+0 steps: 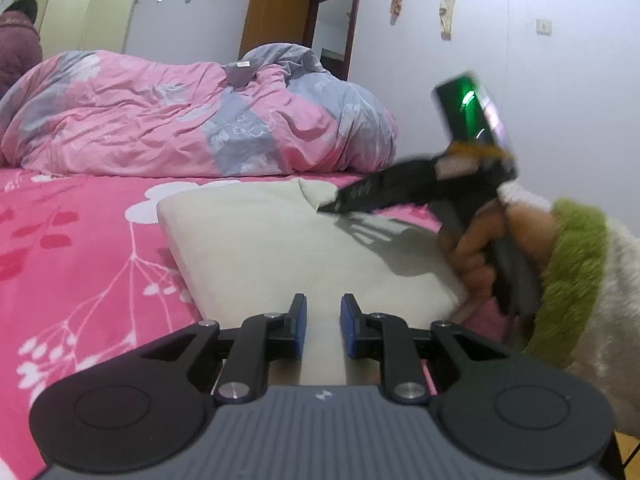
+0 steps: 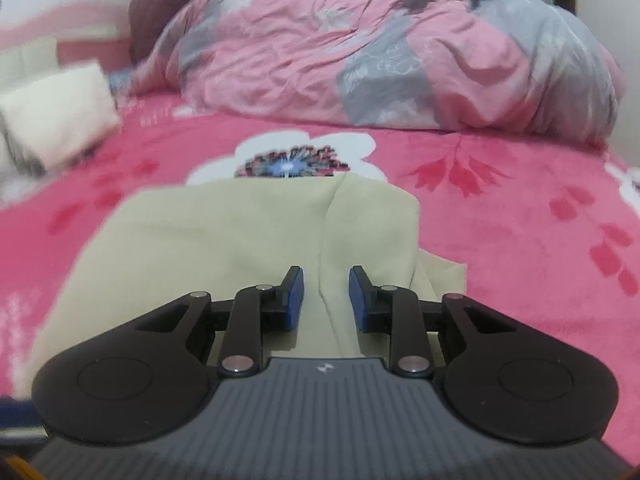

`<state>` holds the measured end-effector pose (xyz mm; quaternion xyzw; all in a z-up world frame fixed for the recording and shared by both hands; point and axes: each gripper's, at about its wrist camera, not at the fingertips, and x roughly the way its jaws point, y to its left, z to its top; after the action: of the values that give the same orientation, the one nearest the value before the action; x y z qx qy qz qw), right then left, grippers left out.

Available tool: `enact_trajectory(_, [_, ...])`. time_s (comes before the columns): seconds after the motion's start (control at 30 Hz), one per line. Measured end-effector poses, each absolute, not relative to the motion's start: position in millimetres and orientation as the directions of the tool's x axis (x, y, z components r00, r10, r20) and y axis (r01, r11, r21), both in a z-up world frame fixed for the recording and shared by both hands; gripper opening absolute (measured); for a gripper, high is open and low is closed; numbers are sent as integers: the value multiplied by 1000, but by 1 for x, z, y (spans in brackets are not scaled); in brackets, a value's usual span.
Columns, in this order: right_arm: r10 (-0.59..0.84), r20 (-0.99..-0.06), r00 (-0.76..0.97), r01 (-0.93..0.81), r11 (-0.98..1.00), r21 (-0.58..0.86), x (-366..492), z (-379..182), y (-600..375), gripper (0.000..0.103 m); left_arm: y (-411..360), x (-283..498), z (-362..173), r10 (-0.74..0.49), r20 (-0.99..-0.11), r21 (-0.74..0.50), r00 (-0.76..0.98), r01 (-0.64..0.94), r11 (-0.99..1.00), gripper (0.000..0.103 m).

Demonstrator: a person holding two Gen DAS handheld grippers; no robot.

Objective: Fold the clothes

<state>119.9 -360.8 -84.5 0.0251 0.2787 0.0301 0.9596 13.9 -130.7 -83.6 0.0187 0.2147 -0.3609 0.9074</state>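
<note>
Behind cream garment (image 1: 280, 240), crumpled duvet (image 1: 192, 116); folded stack (image 2: 56, 120) aside.

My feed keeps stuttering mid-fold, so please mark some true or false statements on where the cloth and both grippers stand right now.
1. The pale cream folded garment lies on the pink floral bed sheet. True.
2. The left gripper is clamped on the garment. False: its jaws stand apart above the cloth, holding nothing.
3. The right gripper is open over the garment. True.
4. The crumpled pink and grey duvet covers the garment. False: it is heaped farther back on the bed, apart from the garment.
5. The garment is spread out in a single layer. False: a folded-over flap shows in the right wrist view.
</note>
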Motion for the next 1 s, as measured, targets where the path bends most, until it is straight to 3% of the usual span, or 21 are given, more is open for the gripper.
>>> enact_trajectory(0.1, [62,-455,888,-19,995,97,96,-66,-366,27,-127,19,-75,-657,-430,-141,620,672,727,27])
enact_trajectory(0.13, [51,-415,908,-7,994,107,82,-60,-369,29,-124,19,-69,-663,-428,-154,614,673,724,34])
enact_trajectory(0.33, [83,-306,948,51,914,403,-2,-81,-421,33,-115,26,-28,-708,-389,-210,590,691,691,40])
enact_trajectory(0.5, [82,-211,974,71,776,626,-72,-100,-464,38,-166,60,-9,-685,-397,-63,611,727,684,41])
enact_trajectory(0.77, [130,-201,971,33,758,651,-89,-114,-461,42,-266,125,-41,-563,-495,154,662,705,693,41])
enact_trajectory(0.87, [178,-184,967,-7,734,679,-84,-118,-458,43,-277,141,-60,-513,-576,135,637,693,708,41])
enact_trajectory(1.0, [250,-185,950,-48,706,707,-73,-123,-453,45,-266,145,-61,-537,-571,88,621,697,712,41])
